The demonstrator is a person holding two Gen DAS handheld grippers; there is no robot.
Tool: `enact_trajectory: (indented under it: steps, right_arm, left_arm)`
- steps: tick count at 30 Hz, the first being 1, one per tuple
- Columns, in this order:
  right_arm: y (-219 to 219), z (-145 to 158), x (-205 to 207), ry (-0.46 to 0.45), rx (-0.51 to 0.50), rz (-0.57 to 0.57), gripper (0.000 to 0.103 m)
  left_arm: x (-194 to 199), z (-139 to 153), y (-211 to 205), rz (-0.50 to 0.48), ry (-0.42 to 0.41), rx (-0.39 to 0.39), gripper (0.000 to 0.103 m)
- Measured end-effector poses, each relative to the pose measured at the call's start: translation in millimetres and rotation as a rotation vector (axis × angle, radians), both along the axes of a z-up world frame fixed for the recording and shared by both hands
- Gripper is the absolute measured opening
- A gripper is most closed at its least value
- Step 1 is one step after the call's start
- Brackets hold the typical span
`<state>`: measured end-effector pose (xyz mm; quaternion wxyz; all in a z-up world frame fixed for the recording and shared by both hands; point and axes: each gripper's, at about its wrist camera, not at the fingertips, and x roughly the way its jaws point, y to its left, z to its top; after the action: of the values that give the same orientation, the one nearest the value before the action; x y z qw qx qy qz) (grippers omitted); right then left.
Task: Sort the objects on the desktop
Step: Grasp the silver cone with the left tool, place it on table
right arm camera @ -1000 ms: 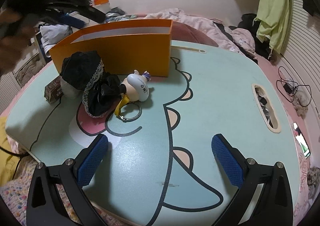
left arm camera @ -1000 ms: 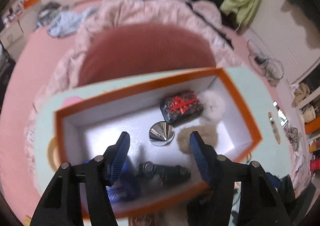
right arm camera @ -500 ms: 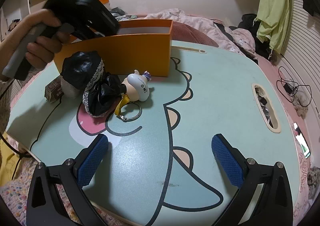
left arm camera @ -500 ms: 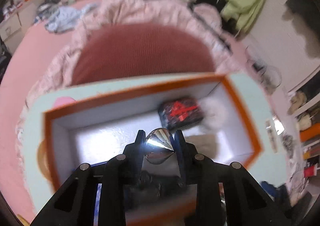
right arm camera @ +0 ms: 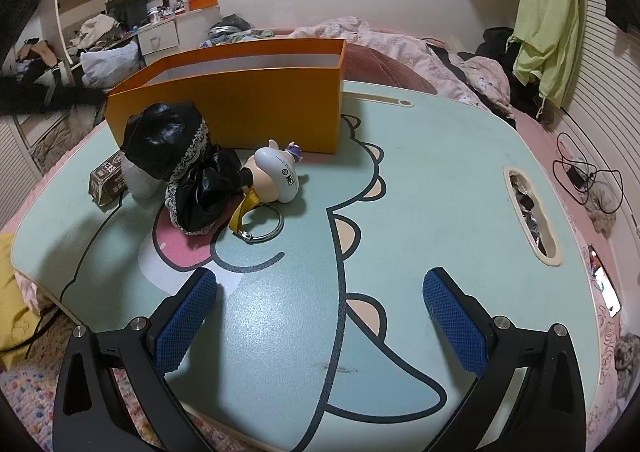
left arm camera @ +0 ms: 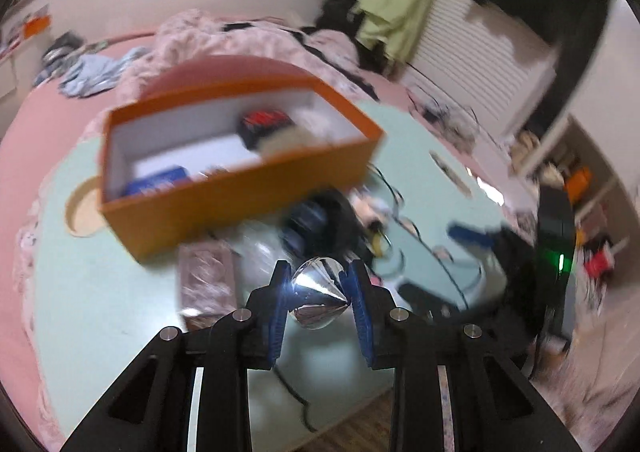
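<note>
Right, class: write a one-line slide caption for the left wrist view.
Left gripper shut on a shiny silver cone, held above the table in front of the orange box.

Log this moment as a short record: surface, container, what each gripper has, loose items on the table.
surface: green cartoon table
container: orange box, open top
left gripper: shut on silver cone
right gripper: open, empty, above table
loose items: black lace-trimmed bag, white figure keychain, small brown box
</note>
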<state>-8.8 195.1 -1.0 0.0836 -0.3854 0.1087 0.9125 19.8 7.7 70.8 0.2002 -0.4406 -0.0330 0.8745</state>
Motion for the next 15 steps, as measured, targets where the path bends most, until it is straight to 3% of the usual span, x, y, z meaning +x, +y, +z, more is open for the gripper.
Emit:
enact_trajectory:
  steps: [2,5,6,7,10,12,15]
  right_arm:
    - [0,0,0,0.000,0.000,0.000,0.103]
    - [0,0,0,0.000,0.000,-0.001,0.103]
    - [0,0,0,0.000,0.000,-0.001,0.103]
    - [0,0,0,0.001,0.000,-0.001,0.103]
    - [0,0,1,0.001,0.002,-0.001,0.103]
    - [0,0,0,-0.001,0.003,-0.001,0.103]
    - [1,0,0,-0.003,0.002,0.000,0.103]
  left_arm:
    - [-2,-9,12,-0.021,-0.008,-0.040,0.028]
    - [-14,-22,17,0.039,0.005,-0.118,0.028]
    - [-16,-21,15,0.049,0.022,-0.114,0.034]
    - [-17,-20,12,0.068,0.043,-0.103,0.048]
    - [-1,-9,1,0.096,0.100,-0.057,0.068]
    - [12,-5,1,0.091,0.125,-0.088,0.075]
    - [38,-10,4,0.106,0.185,-0.214,0.084]
